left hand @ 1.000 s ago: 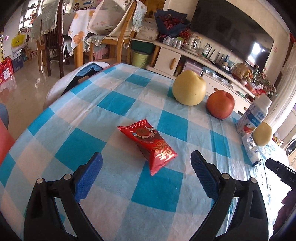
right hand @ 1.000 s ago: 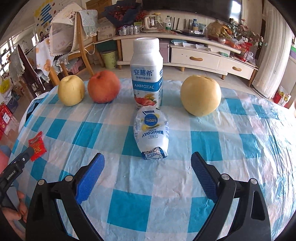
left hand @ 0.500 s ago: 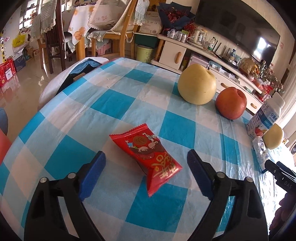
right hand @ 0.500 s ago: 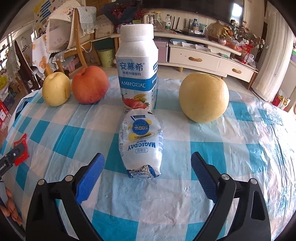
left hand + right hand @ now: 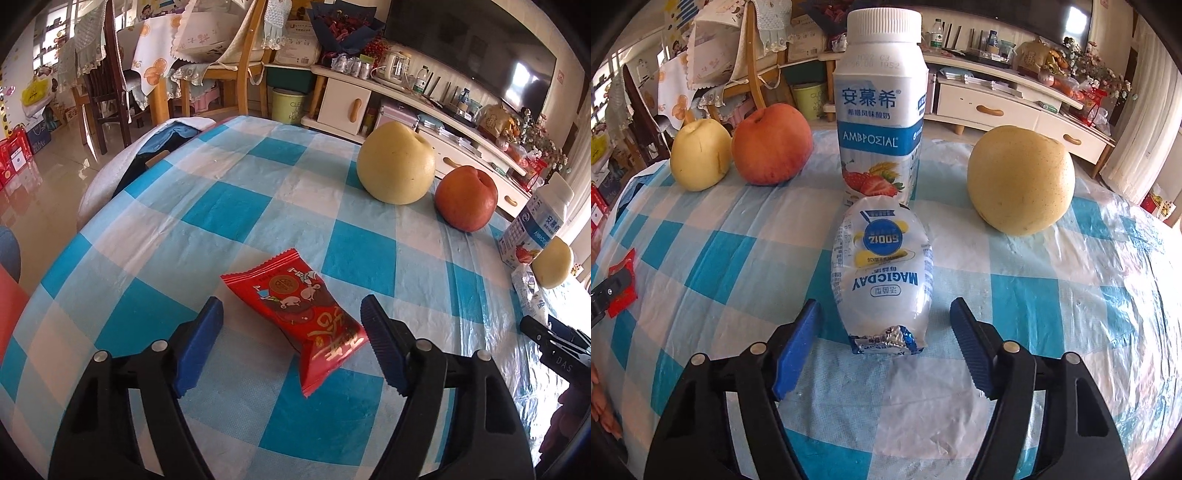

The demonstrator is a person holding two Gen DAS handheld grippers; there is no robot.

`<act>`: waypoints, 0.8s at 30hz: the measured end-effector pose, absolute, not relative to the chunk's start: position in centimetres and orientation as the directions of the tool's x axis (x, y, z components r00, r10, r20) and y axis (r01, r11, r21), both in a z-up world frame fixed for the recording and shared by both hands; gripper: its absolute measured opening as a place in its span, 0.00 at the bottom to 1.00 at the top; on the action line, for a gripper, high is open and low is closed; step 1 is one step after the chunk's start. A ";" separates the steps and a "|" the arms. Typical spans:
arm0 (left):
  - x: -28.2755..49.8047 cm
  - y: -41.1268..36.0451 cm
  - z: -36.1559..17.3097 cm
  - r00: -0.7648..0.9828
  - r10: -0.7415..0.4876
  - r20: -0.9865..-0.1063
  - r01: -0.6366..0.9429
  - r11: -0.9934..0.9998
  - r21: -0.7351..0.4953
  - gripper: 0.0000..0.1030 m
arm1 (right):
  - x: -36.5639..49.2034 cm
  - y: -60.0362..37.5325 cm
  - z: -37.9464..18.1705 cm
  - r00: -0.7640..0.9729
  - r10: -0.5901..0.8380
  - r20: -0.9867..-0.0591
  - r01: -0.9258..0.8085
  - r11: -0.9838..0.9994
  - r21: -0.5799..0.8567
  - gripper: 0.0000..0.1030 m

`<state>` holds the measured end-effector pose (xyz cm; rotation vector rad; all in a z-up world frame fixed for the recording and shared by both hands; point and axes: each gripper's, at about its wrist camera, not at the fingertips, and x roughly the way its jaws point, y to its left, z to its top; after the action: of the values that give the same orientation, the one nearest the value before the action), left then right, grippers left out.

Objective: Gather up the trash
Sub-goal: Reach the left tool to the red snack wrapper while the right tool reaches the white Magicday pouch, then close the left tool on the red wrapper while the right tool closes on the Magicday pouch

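Checked tablecloth (image 5: 1052, 295) covers round table. Yogurt bottle (image 5: 881, 110) upright at far middle; large pear (image 5: 1021, 181) to its right, apple (image 5: 772, 144) and small pear (image 5: 700, 157) to its left. White wrapper (image 5: 882, 273) lies just near of bottle; right gripper (image 5: 884, 332) closing around its near end, pads not touching. Red wrapper (image 5: 295, 314) flat at table's left; left gripper (image 5: 291, 332) closing around it, pads apart from it.

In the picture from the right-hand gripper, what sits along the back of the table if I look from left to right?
Small yellow pear → red apple → yogurt drink bottle → large yellow pear.
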<state>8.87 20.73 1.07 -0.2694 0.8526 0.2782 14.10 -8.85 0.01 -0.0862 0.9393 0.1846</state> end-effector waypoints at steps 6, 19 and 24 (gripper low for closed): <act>8.8 20.6 1.2 0.638 0.111 -0.762 -0.324 0.937 -0.134 0.55 | 14.0 -9.1 0.1 0.574 0.121 -0.810 -0.199 0.980 0.005 0.52; 8.0 21.7 1.1 0.671 0.022 -0.741 -0.292 0.926 -0.237 0.36 | 11.8 -7.0 2.7 0.576 0.162 -0.802 -0.299 0.954 -0.021 0.51; 7.3 21.9 1.0 0.677 -0.012 -0.736 -0.272 0.925 -0.265 0.34 | 9.8 -4.5 3.6 0.591 0.158 -0.791 -0.376 0.922 -0.097 0.51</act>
<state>7.35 21.92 1.02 -0.3712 0.8190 0.1499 9.81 -4.53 3.65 -0.2657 0.8869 0.3146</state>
